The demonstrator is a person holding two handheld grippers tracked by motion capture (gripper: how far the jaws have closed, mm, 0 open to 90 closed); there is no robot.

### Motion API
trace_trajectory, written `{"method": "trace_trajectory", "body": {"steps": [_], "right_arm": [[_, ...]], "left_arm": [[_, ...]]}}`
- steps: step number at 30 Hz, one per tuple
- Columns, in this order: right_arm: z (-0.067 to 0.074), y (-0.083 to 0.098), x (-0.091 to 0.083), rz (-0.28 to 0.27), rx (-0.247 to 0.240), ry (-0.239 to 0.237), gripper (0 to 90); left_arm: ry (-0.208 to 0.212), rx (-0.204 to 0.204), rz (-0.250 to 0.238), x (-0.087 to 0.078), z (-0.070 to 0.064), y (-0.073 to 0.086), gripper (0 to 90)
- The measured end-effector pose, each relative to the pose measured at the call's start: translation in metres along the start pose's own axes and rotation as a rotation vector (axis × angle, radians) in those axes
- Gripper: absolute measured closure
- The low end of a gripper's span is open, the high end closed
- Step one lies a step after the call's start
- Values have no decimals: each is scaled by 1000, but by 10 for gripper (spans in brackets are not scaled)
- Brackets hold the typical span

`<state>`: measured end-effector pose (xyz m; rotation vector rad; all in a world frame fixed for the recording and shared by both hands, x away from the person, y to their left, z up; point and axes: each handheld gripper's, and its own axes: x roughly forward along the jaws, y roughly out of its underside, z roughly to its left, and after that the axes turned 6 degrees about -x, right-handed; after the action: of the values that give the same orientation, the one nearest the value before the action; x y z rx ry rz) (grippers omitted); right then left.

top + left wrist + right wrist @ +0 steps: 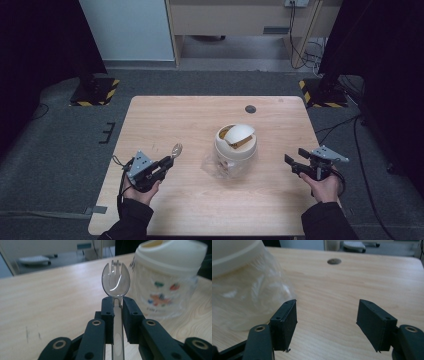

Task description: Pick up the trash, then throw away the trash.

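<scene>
A cream round container [235,143] with a tilted domed lid stands mid-table, with crumpled clear plastic wrap [216,166] around its base. My left gripper [167,163] is shut on the handle of a clear plastic spork [116,280], whose head sticks out past the jaws toward the container [168,277]. My right gripper [296,156] is at the table's right side, open and empty [327,322], with the wrapped container [239,282] close on its left.
The wooden table [170,120] has a round dark cable hole [250,109] near its far edge. Around it lies grey floor with two stand bases marked in yellow and black [95,92]. Cables [300,50] hang at the back right.
</scene>
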<state>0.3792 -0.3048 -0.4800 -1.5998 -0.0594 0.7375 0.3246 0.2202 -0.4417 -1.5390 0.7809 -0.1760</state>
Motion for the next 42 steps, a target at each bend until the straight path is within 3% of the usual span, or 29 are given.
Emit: {"method": "trace_trajectory", "body": {"steps": [2,3,9,13,15,24,30,42], "right_arm": [[0,-4,-3,-20,-7,-2,329],[2,-9,-6,-37,-38,16,329],[6,-24,-13,-113,-50,15,340],[14,-43,-22,-224,11,14,340],[15,-46,-23,-236,14,9,344],[38,-84,-30,-343,8,-73,383],[55,-105,-31,-382,4,-126,397],[85,-126,-35,-420,18,-265,480]], "left_arm": [[-1,9,-32,-3,-1,-4,798],[2,7,-53,-5,-3,-6,798],[17,18,-109,-7,-8,-18,798],[31,35,-148,-3,-12,-32,798],[41,46,-164,0,-15,-38,798],[105,100,-237,17,-48,-63,798],[148,151,-252,31,-72,-78,797],[217,194,-262,57,-111,-84,797]]}}
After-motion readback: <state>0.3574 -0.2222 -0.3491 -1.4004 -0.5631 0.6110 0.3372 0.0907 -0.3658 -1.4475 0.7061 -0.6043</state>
